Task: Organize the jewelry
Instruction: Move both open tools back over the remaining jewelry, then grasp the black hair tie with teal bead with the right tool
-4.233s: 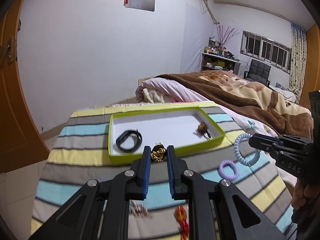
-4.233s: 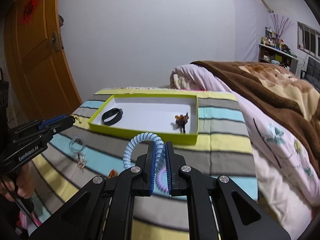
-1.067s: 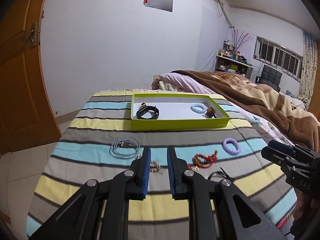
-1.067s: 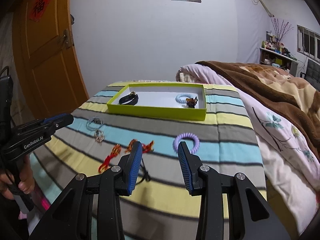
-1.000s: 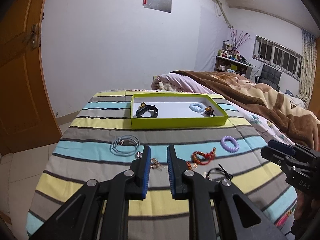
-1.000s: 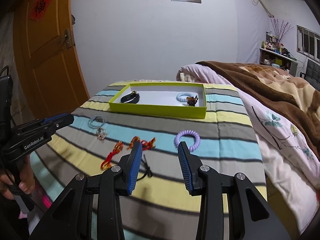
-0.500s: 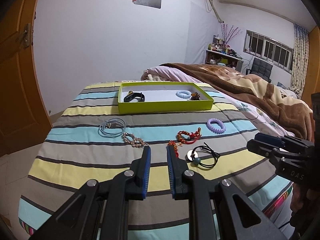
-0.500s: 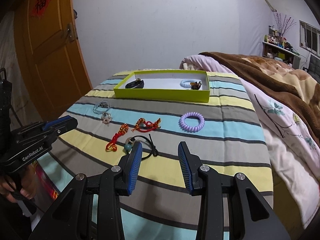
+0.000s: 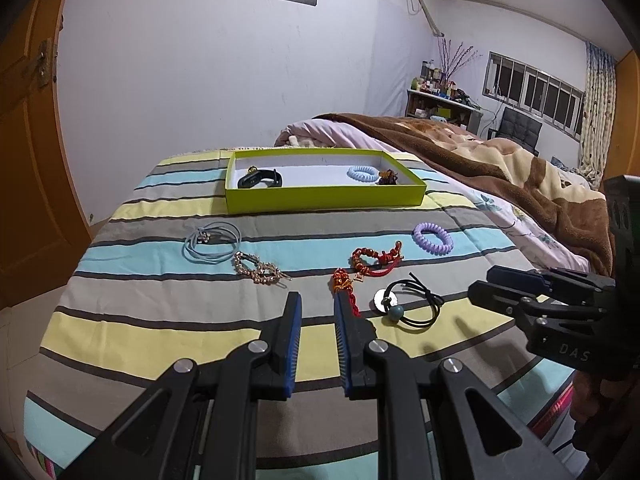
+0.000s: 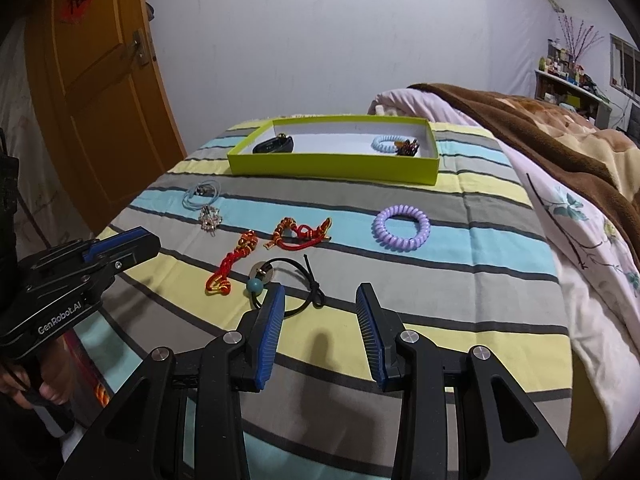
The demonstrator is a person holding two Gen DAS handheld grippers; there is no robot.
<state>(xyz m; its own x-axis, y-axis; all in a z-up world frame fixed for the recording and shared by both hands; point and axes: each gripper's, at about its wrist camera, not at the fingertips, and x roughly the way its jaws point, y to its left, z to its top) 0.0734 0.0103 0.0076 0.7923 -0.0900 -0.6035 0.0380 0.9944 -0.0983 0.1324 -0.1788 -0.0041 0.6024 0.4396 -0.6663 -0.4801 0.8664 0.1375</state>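
A lime-green box at the far side of the striped cloth holds a black band, a light-blue coil tie and a small dark charm. On the cloth lie a purple coil tie, two red-and-gold cords, a black cord with a teal bead, a beaded bracelet and a pale-blue cord loop. My left gripper is empty, jaws a narrow gap apart. My right gripper is open and empty above the near cloth.
A bed with a brown blanket and pink quilt lies to the right. An orange wooden door stands at the left. A shelf and chair stand by the far window.
Both grippers have let go of their pieces into the box and pulled back toward the near edge. The right gripper has opened. The box now looks farther away.
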